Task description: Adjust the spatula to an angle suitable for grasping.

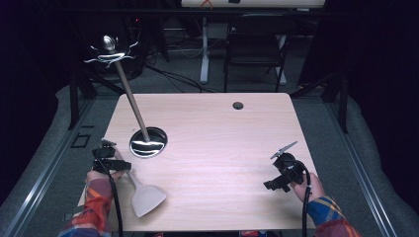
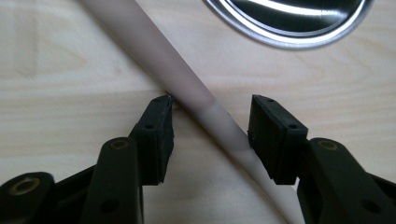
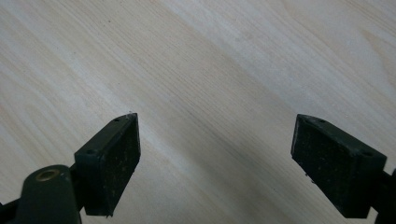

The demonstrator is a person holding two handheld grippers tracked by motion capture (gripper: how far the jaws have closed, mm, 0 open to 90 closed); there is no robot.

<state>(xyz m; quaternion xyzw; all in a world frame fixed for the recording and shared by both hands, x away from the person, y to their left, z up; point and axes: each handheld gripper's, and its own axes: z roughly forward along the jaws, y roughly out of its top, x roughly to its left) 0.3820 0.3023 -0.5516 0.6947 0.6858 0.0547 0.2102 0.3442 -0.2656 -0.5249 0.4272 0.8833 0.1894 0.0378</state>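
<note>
— Down at the near-left corner of the table (image 1: 212, 123), the left gripper (image 2: 210, 126) sits over the spatula (image 1: 146, 197). What are the jaws doing?

— Parted, one on each side of the pale handle (image 2: 187, 88). From the left gripper view the handle runs slantwise between the pads (image 2: 159, 135); the left pad's tip is right at it and the right one looks just beside it, but I cannot tell whether either truly presses.

— And the blade?

— Flat on the wood near the front edge, seen from the high view — broad end toward the person, handle leading up under the left gripper, where part of it is hidden by the hand (image 1: 101, 174).

— Behind that?

— A shiny metal bowl (image 1: 148, 142), its rim cut off at the top of the left gripper view. A long wooden stick (image 1: 131, 98) leans out of it up and to the left; its metal top (image 1: 109, 49) is bright against the dark, and its shape is hard to make out.

— Over to the right side.

— The right gripper (image 3: 215, 154) is spread wide, bare wood grain between its pads. From above it rests near the right edge, well apart from the spatula, held by the right hand (image 1: 306, 186) — a plaid sleeve (image 1: 326, 210) is cut off by the bottom edge.
</note>
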